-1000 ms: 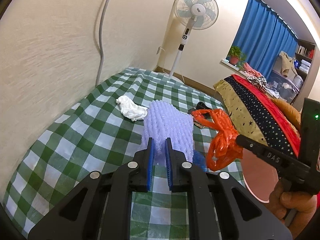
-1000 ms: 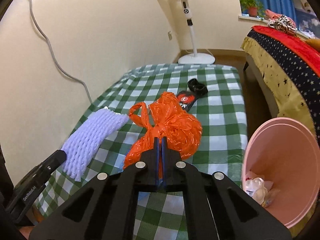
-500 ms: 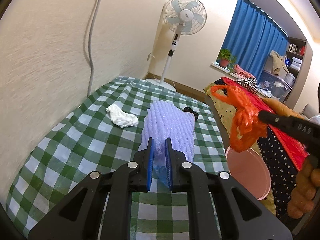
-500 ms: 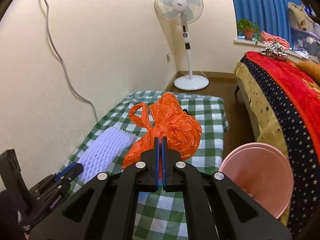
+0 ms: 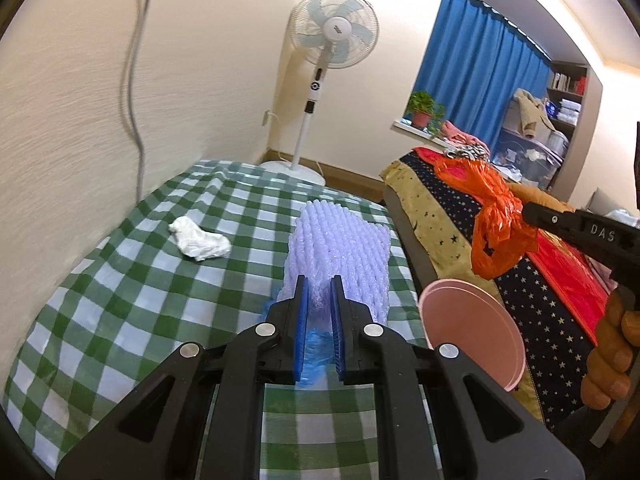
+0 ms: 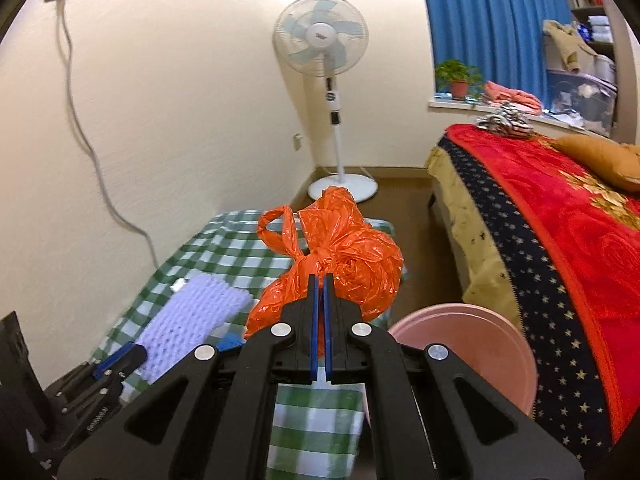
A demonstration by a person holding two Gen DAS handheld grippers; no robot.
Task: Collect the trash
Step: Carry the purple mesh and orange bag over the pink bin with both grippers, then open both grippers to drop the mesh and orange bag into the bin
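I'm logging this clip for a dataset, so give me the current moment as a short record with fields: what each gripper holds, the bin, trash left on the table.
left gripper: jaws shut on the foam net, held above the table
right gripper: jaws shut on the orange bag, lifted clear of the table
bin: pink, beside the table's edge, below and to the right of the orange bag
trash left on table: white tissue
background: fan, bed

Lilac foam net (image 5: pixel 340 248) in left gripper (image 5: pixel 319 300); orange bag (image 5: pixel 496 220) above pink bin (image 5: pixel 472 336).
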